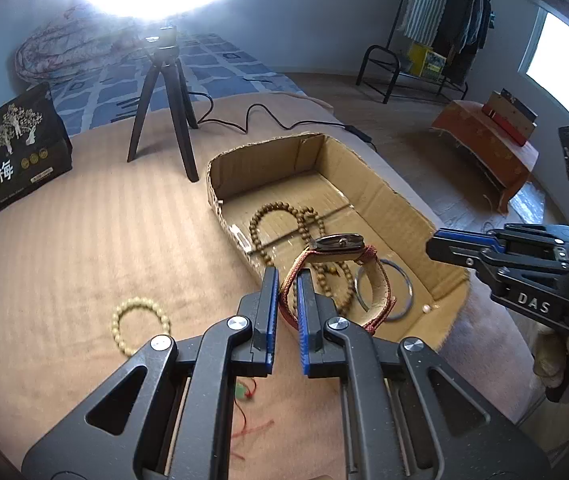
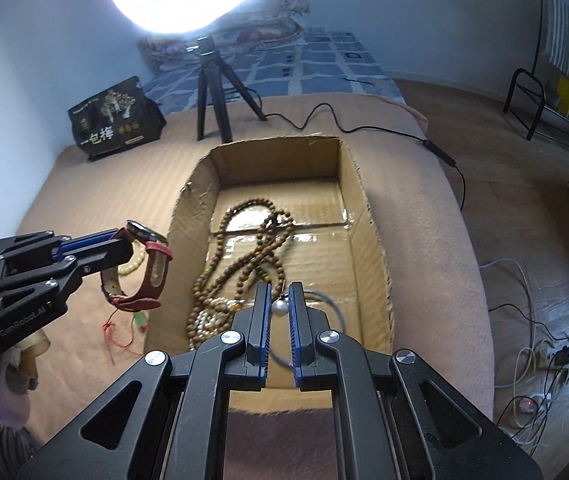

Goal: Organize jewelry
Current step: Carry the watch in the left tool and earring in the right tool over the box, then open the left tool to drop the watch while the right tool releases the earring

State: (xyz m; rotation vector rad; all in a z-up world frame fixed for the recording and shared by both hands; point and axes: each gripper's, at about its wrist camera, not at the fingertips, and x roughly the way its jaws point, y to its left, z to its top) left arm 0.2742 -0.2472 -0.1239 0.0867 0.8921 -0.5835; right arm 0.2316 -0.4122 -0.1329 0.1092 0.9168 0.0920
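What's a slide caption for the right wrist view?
Left hand-held gripper carries a red-strapped wristwatch toward the cardboard box of prayer beads.

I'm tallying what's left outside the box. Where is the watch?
The watch hangs by its red strap from the left tool, at the left of the right wrist view, just outside the cardboard box and above the blanket.

Watch (image 2: 140, 268) strap seen red; long beads (image 2: 240, 256) brown in the plain tan cardboard box (image 2: 368, 216). Loose bracelet (image 1: 140, 320) pale yellow-green. Blanket (image 1: 64, 248) beige, faintly striped. Jaw pads blue. Pendant (image 1: 244, 394) possibly green, blurred.
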